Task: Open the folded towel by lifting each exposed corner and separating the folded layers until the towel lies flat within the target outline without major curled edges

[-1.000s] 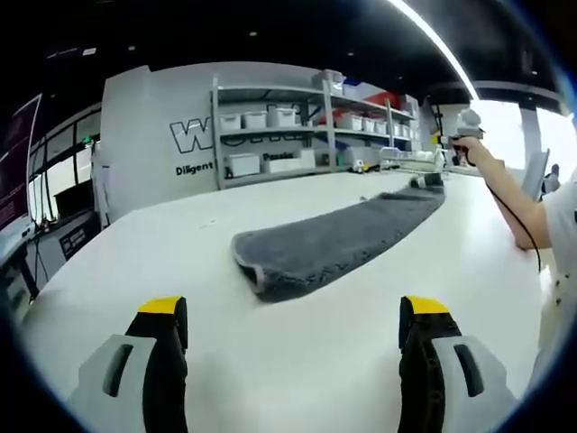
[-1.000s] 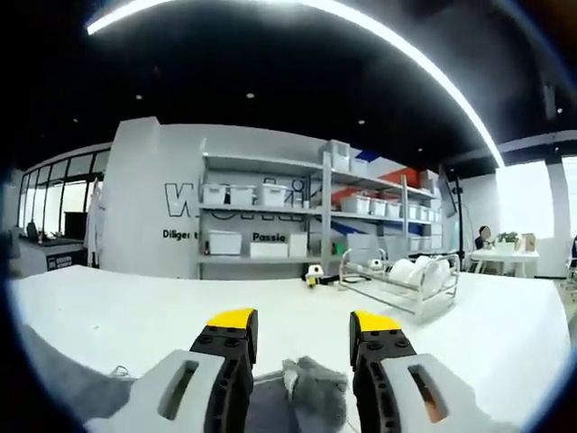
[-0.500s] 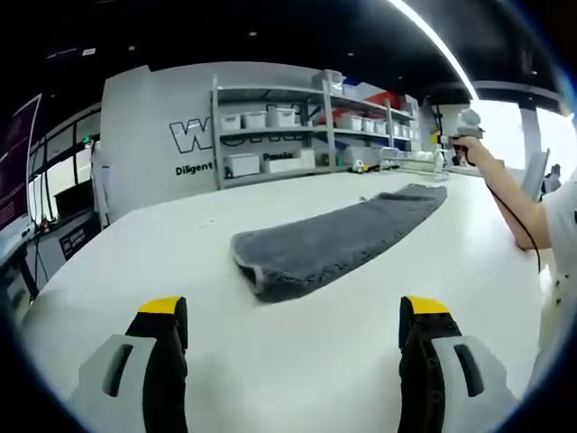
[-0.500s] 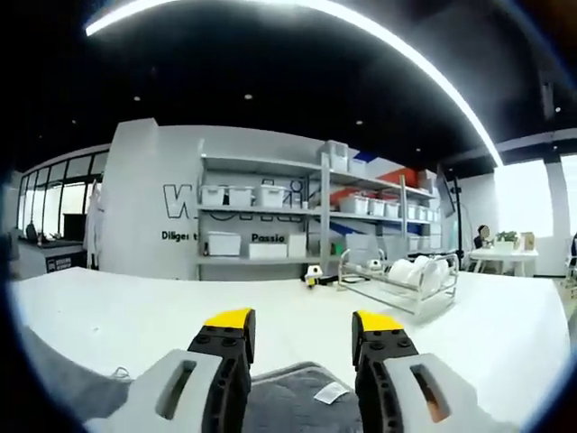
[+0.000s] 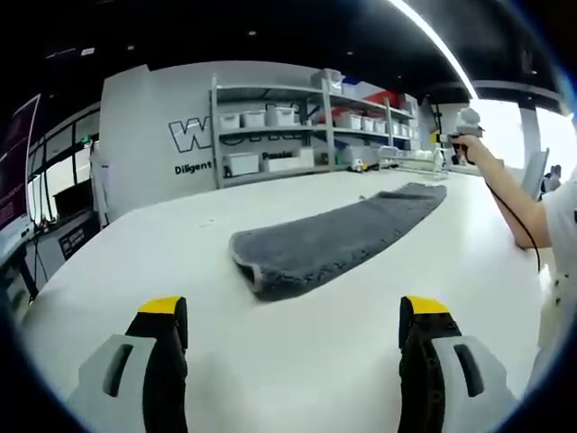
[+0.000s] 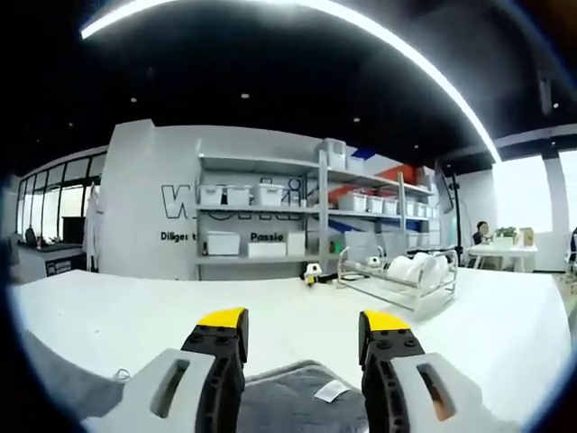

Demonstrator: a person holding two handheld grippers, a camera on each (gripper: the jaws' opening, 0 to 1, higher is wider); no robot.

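Observation:
A grey towel [image 5: 329, 236] lies folded as a long strip across the white table [image 5: 162, 244]; its rolled near end faces my left gripper [image 5: 293, 308]. That gripper is open and hovers low over the table, well short of the towel. At the strip's far end a person's hand holds my right gripper [image 5: 465, 123] above the table. In the right gripper view the right gripper [image 6: 305, 317] stands open over the towel end [image 6: 288, 399], which lies flat with a white label [image 6: 331, 391] showing.
A wire dish rack with white plates [image 6: 404, 275] stands on the table beyond the towel's far end. Metal shelves with white bins [image 5: 279, 126] line the back wall. A black cable [image 5: 512, 216] hangs by the person's arm [image 5: 518, 203] at the right.
The right gripper let go of the towel corner it held a second ago; that end now lies flat and the jaws stand a little wider. The left gripper has not moved.

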